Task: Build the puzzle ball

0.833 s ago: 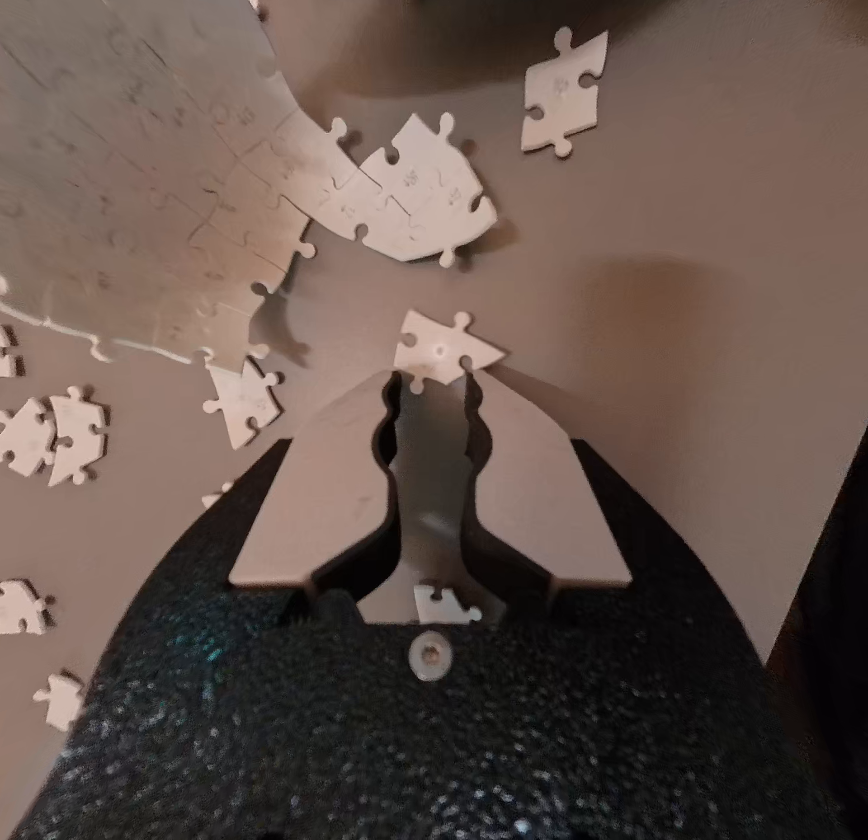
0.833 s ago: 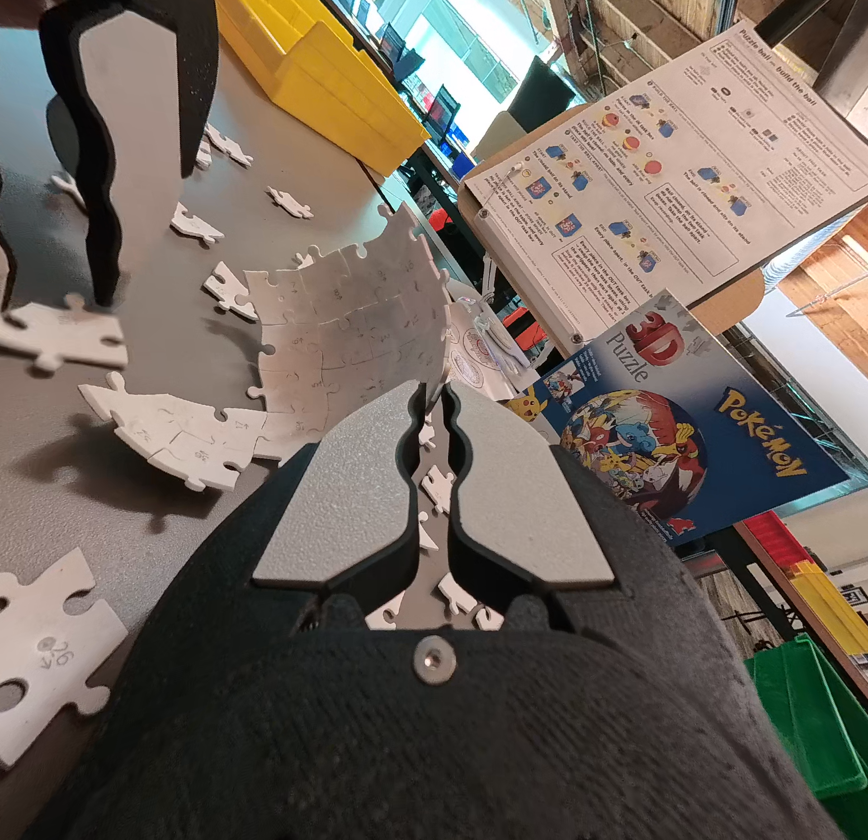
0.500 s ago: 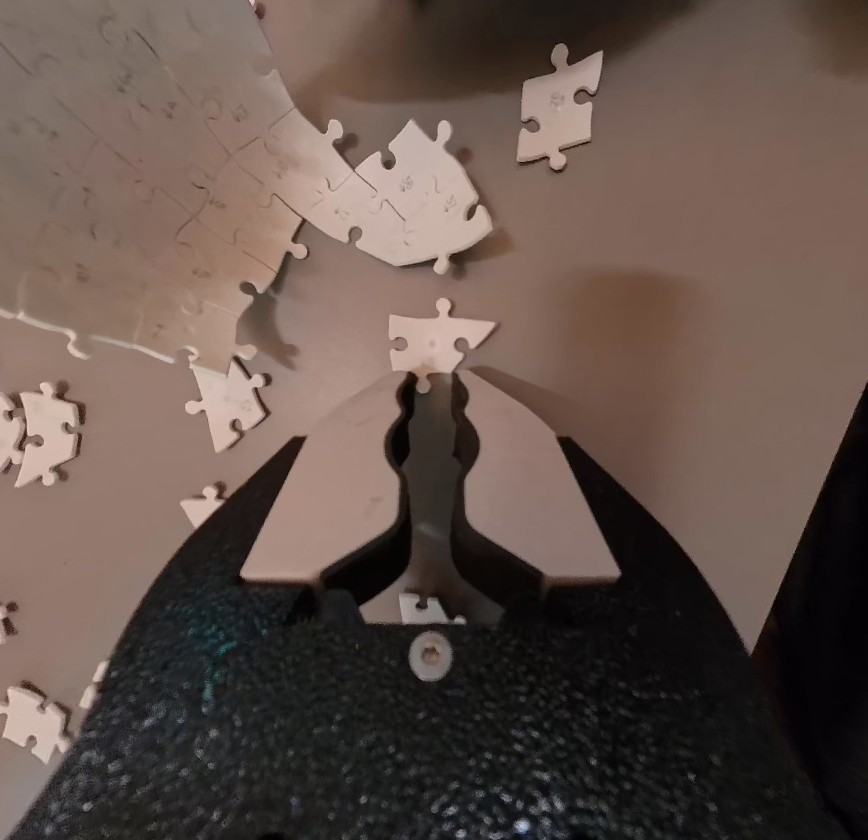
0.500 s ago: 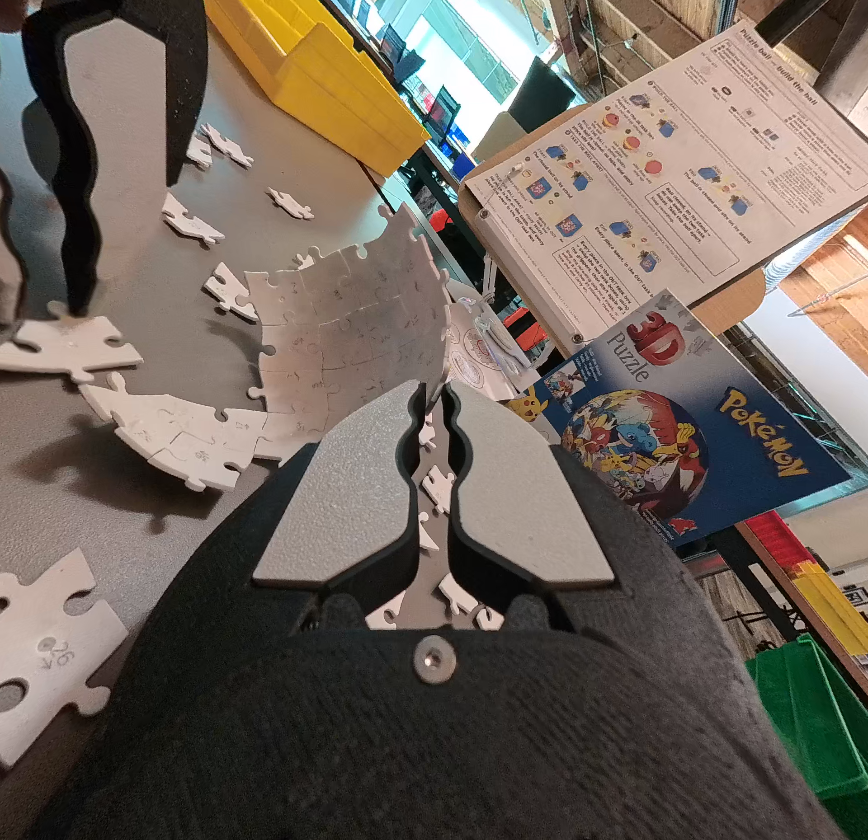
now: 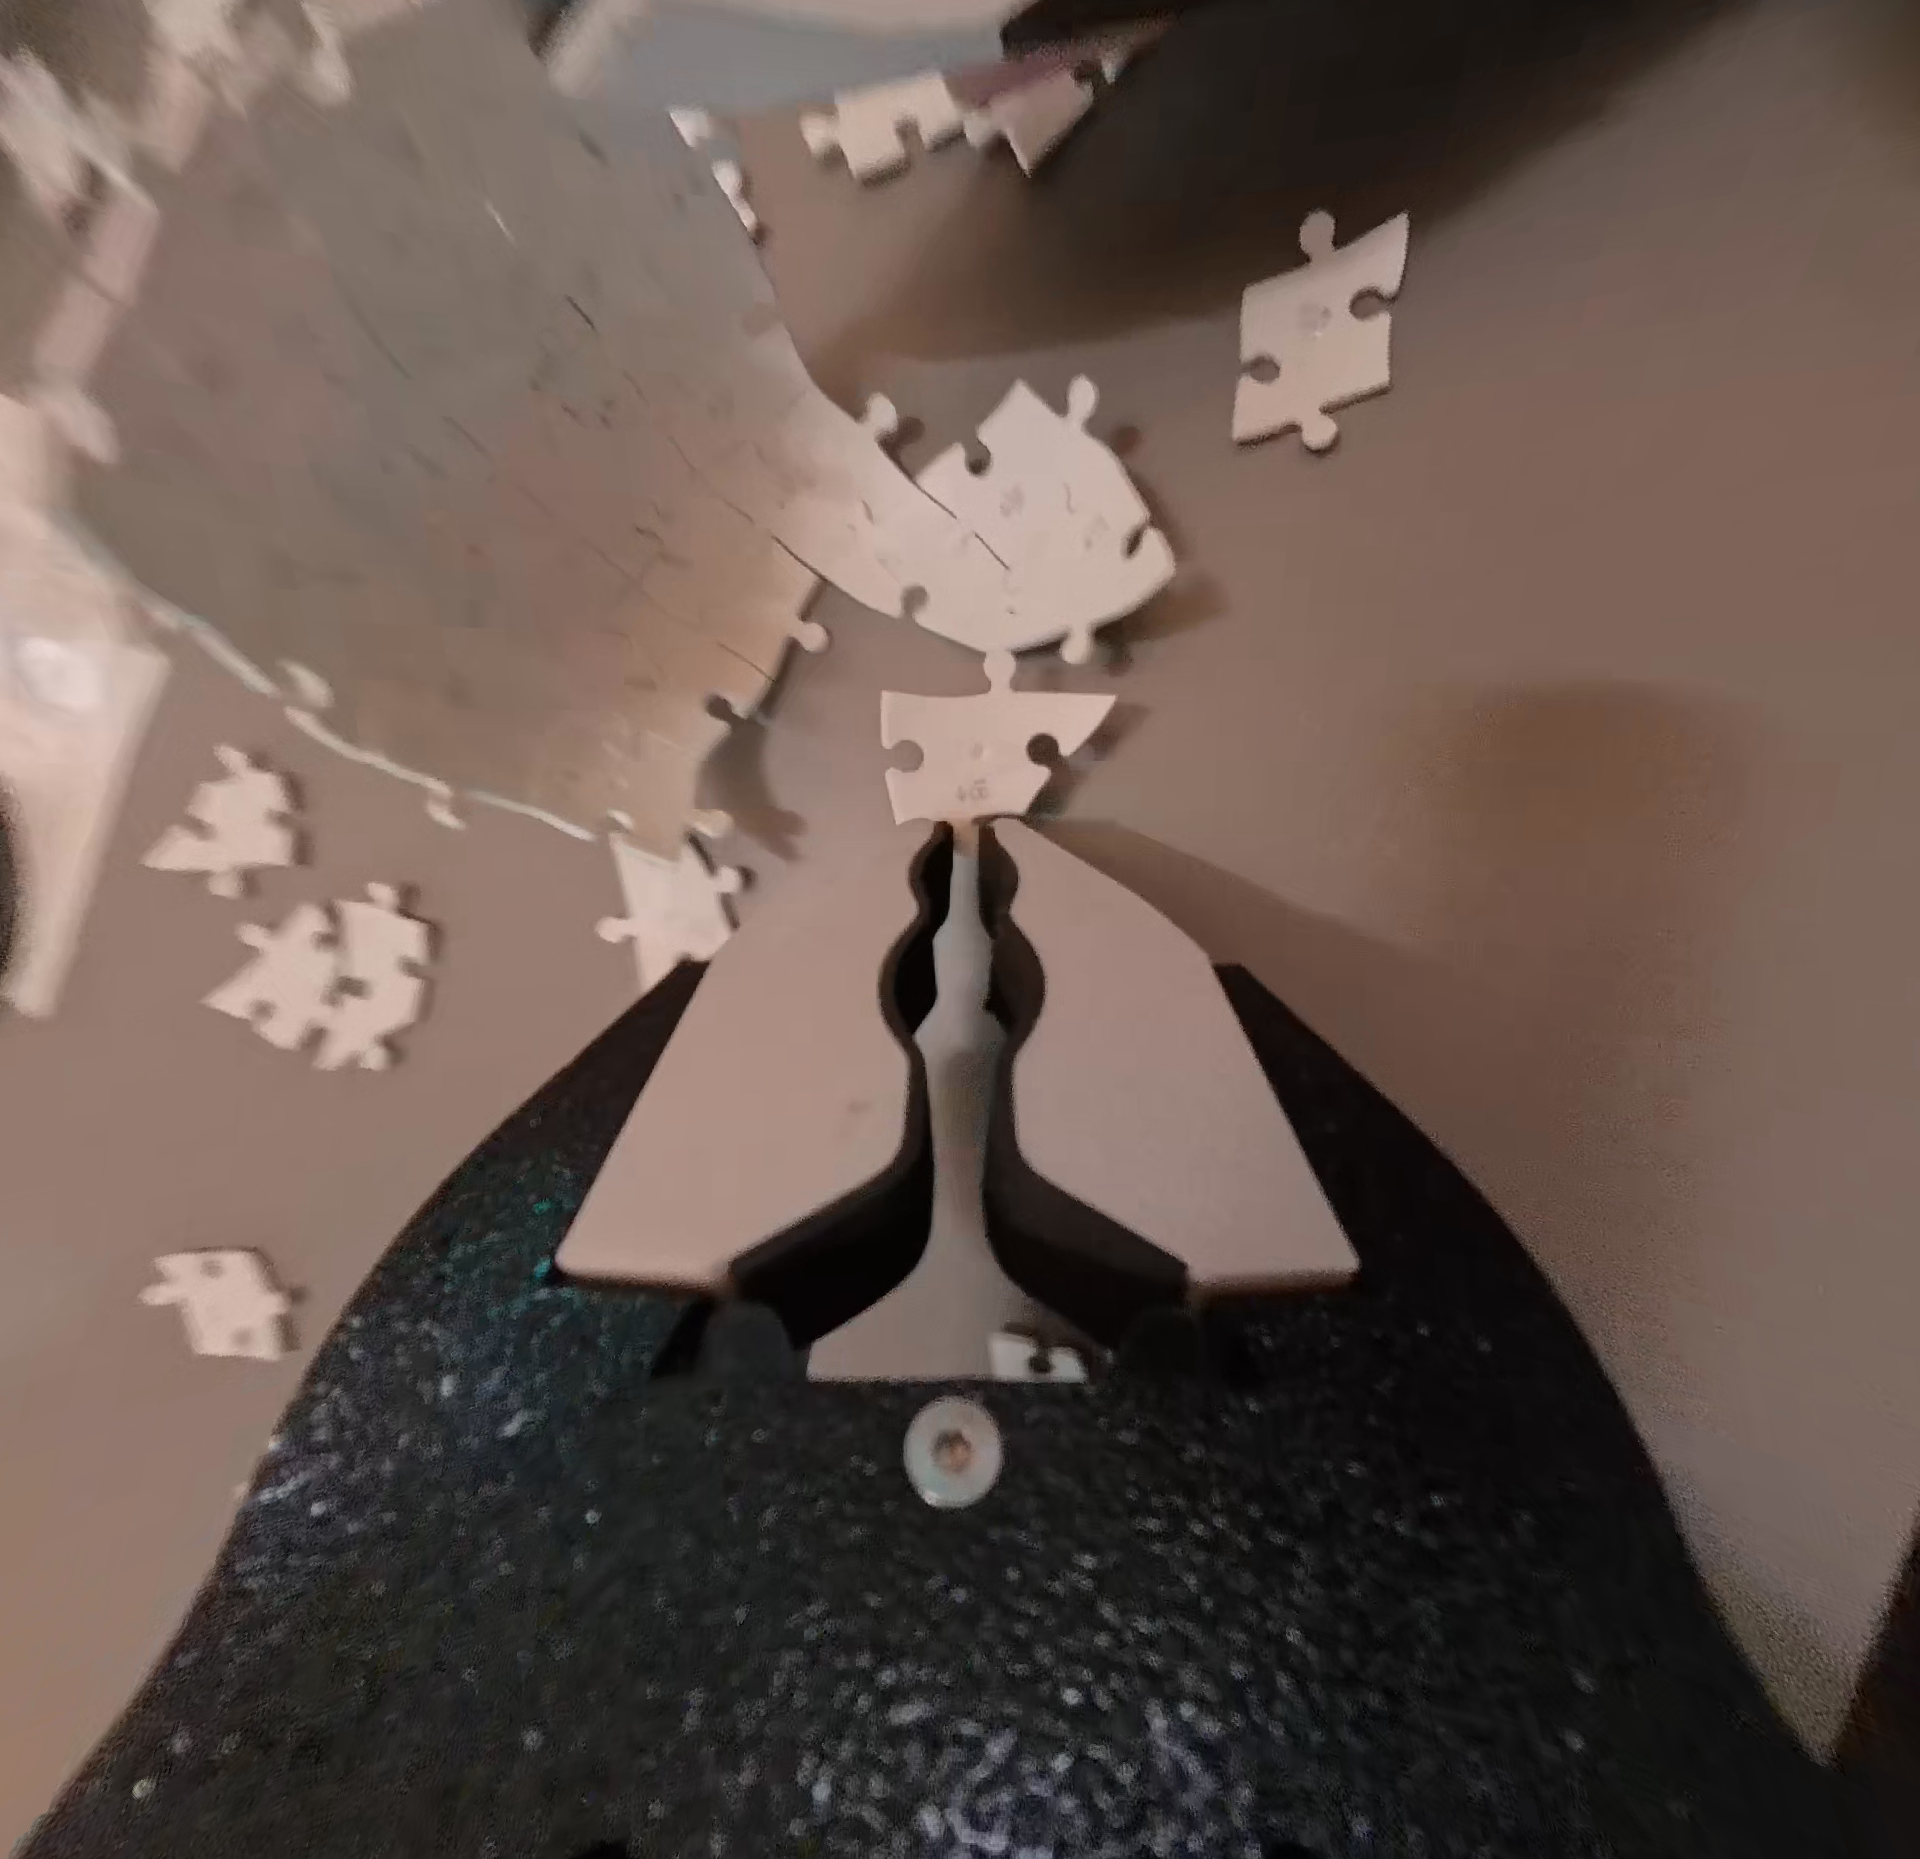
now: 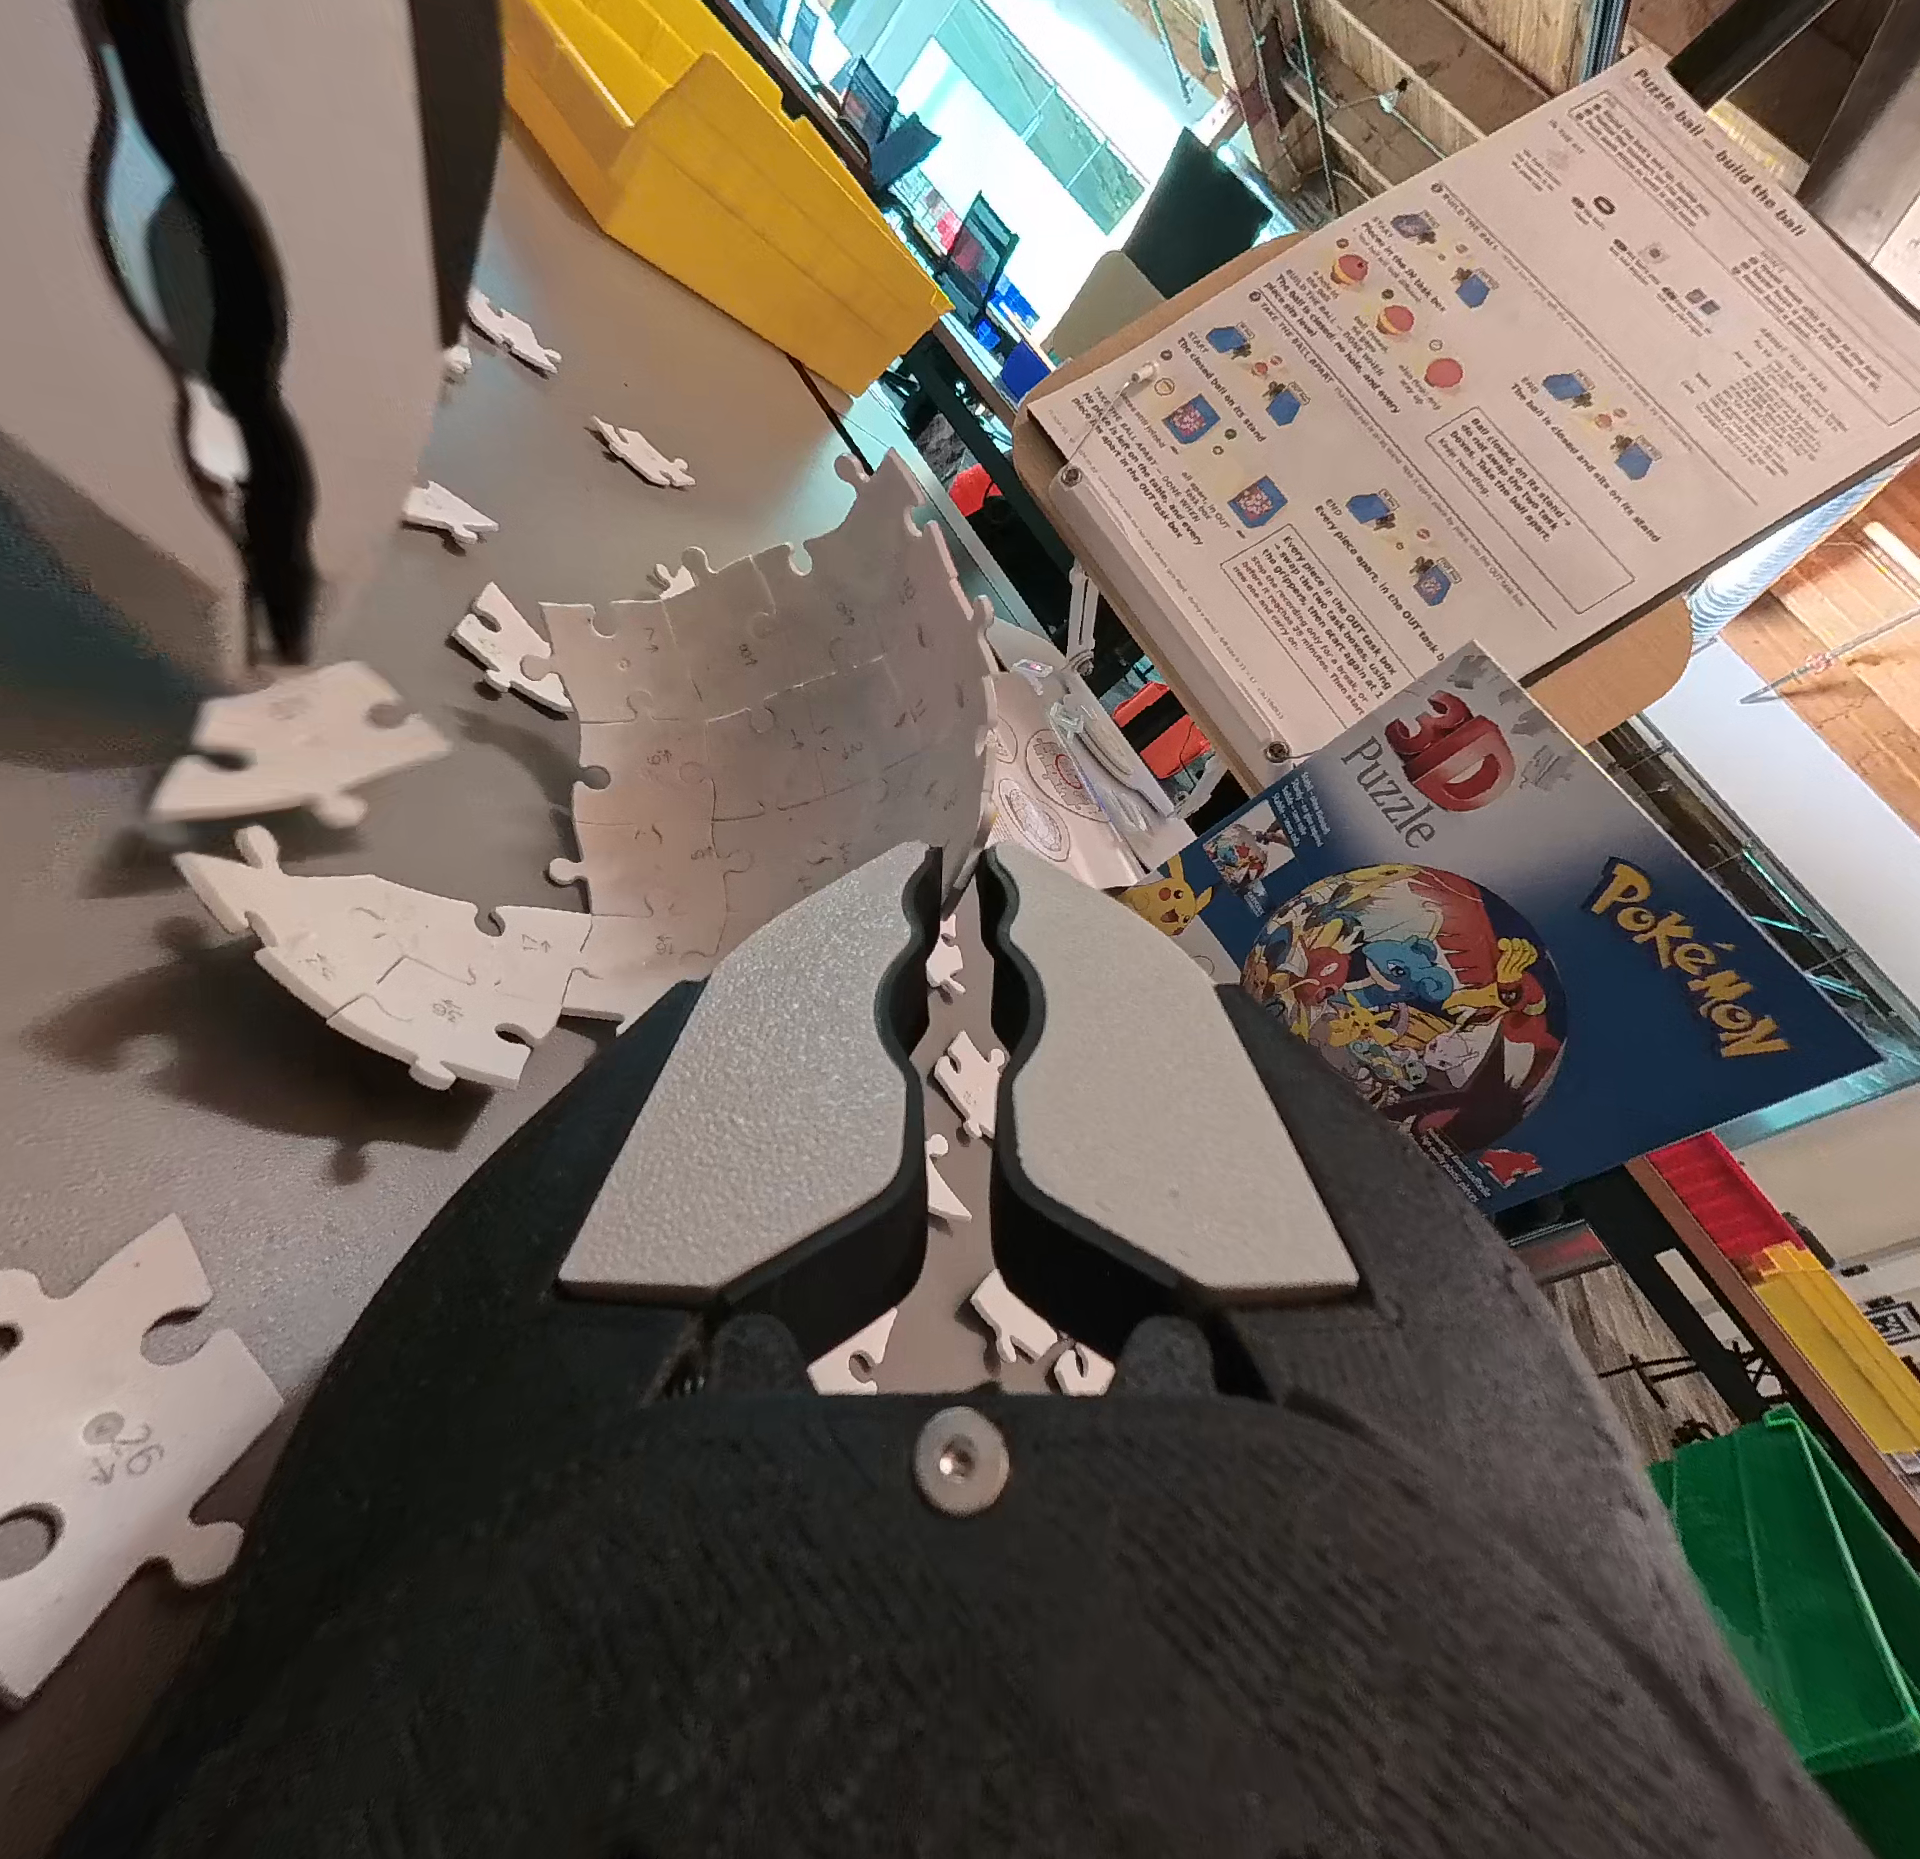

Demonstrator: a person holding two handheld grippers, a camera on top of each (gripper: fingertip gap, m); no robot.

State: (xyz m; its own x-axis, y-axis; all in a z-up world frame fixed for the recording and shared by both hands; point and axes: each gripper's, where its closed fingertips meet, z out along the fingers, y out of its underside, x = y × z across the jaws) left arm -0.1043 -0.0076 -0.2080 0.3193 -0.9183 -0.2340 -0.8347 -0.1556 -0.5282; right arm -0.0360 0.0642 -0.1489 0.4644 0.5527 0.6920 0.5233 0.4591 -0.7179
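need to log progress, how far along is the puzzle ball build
Done: a curved shell section of joined pieces stands on the table, only part of a ball.

In hand: the right claw pinches the shell's edge; the left claw grips one loose piece close to the shell's low tip.

Left: many loose pieces, like one on the table, remain unattached.

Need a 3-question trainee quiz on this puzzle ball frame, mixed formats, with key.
1. True or false: the left gripper pinches a single puzzle piece by its edge.
2. What does the right gripper grip? A) yellow bin B) curved puzzle shell C) puzzle box
3. Fill in: the puzzle box is mainly ____.

Key: 1 true; 2 B; 3 blue.
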